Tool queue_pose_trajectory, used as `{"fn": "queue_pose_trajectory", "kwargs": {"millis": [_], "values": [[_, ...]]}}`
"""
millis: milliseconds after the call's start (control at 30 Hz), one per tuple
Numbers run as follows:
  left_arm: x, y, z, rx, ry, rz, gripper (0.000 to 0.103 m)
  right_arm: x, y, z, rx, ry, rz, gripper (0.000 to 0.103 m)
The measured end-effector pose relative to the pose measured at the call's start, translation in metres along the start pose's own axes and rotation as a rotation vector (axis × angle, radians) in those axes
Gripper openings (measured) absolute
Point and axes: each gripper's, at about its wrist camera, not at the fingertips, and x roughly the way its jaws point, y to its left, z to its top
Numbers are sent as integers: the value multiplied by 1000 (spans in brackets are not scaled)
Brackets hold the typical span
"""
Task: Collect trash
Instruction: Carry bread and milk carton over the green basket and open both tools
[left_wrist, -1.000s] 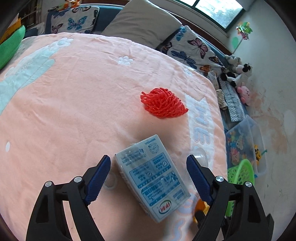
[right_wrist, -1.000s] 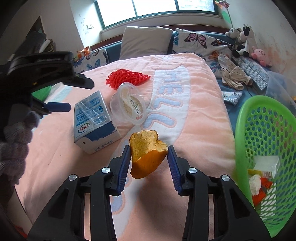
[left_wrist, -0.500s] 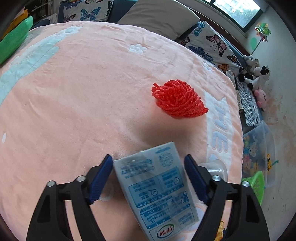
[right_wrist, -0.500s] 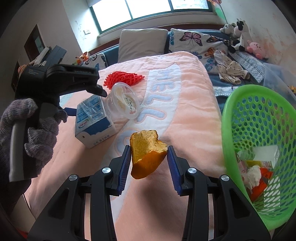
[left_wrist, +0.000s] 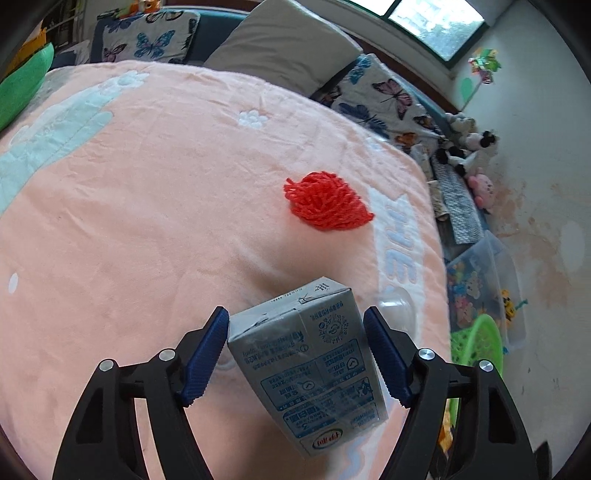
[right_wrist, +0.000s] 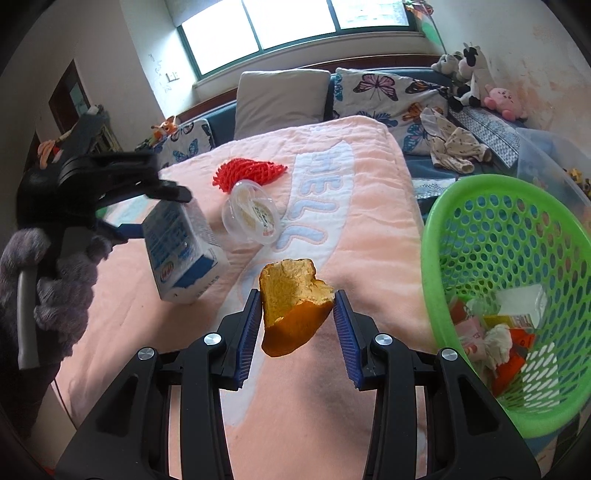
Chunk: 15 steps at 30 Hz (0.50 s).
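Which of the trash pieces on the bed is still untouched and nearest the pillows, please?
The red foam net; the clear plastic cup lies nearer the camera.

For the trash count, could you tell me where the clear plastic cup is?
In the right wrist view, the clear plastic cup lies on the pink blanket, between the red foam net and the milk carton.

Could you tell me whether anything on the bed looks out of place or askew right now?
Yes: litter sits on the pink blanket. A clear plastic cup lies tipped on its side beside a red foam net, and the milk carton tilts, one end raised between the left tongs as they close.
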Motion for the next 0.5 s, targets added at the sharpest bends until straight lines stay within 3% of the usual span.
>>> {"fn": "queue_pose_trajectory", "kwargs": {"millis": [267,500], "values": [[-47,-10,-24,137,-55,-82,72,-20,-5,-4,27,-24,-24,41],[-77,-43,-36,263,-98,-145,72,-37,-18,-7,61,-42,-61,41]]}}
